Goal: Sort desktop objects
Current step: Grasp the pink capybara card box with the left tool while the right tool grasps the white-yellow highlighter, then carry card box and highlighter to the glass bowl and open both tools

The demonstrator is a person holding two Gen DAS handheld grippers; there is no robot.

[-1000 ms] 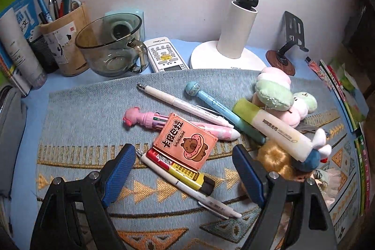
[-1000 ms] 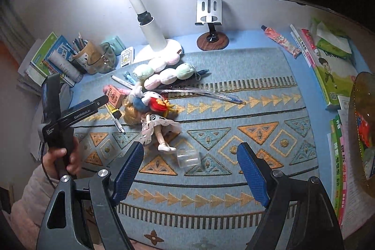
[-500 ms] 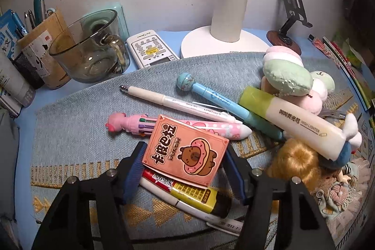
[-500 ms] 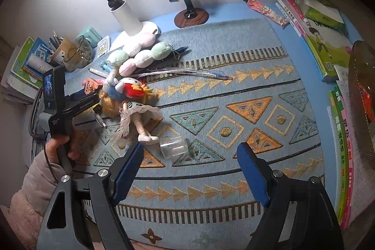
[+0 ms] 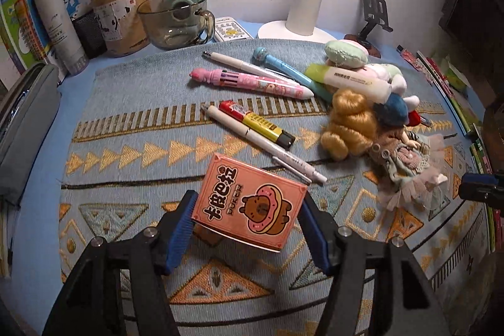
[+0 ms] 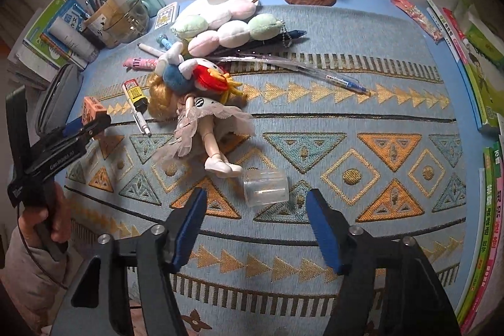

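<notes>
Left wrist view: the left gripper point(image 5: 249, 225) has its blue pads clamped on the two sides of a pink card box point(image 5: 250, 207) printed with a doughnut bear, and the box is lifted clear of the blue patterned mat point(image 5: 126, 122), tilted a little. Beyond it on the mat lie a white pen point(image 5: 264, 144) and a red-and-yellow glue stick point(image 5: 256, 123) side by side, touching; further back a pink multicolour pen point(image 5: 252, 82), another white pen point(image 5: 242, 65) and a blue pen point(image 5: 283, 68) fan out toward a yellow highlighter point(image 5: 346, 82). The highlighter rests on a heap of plush macarons point(image 5: 345, 54) and a blond doll point(image 5: 356, 118). Along the wall stand a glass mug point(image 5: 176, 21), a pen holder point(image 5: 121, 18) and the white lamp base point(image 5: 302, 21).

Right wrist view: the right gripper point(image 6: 256, 225) points down at the mat, its jaws closing, with a small clear plastic cup point(image 6: 266, 186) lying on its side just ahead of the pads (not gripped; the pads stand apart from it on both sides). The cup lies just beside the doll's white shoes point(image 6: 222, 166). At the left edge a hand point(image 6: 44, 216) holds the left gripper, the pink box showing at its tip. A clear-barrelled pen point(image 6: 315, 73) lies across the mat behind the doll, and books point(image 6: 472, 52) line the right edge
</notes>
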